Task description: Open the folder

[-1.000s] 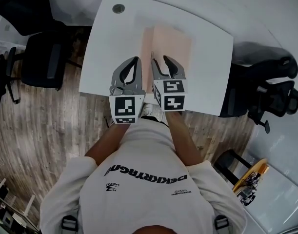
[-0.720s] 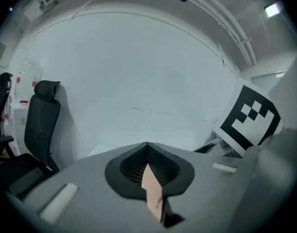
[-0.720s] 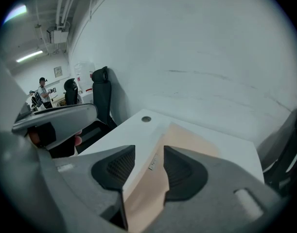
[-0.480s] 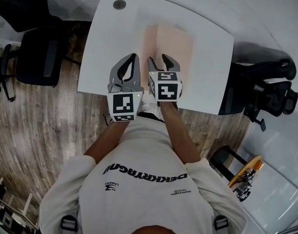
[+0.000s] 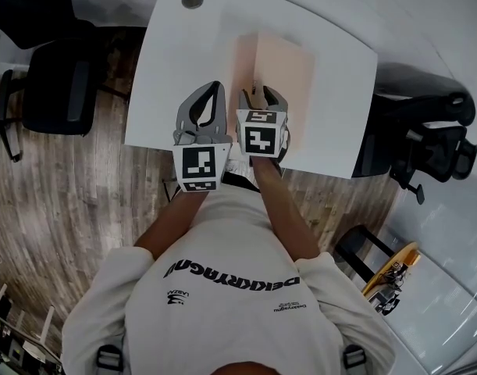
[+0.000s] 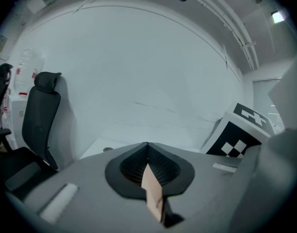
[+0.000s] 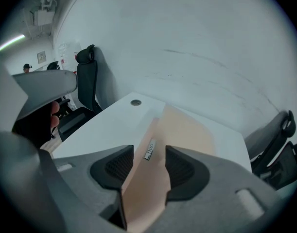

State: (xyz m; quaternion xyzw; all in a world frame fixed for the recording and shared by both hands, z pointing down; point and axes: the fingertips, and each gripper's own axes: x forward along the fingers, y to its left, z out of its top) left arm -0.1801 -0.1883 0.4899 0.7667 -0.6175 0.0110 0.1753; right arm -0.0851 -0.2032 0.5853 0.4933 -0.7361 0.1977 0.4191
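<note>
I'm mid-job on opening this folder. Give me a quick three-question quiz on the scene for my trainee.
1. True or false: the left hand-held gripper is shut on an edge of the folder.
2. The right hand-held gripper has its jaws: A) shut on nothing; B) apart, with a folder sheet between them; C) clamped on a chair.
3. Fill in: the folder lies on a white ____.

Key: 1 true. 2 B; those jaws have just been opening, and the pads do not press on the sheet. 3 table.
</note>
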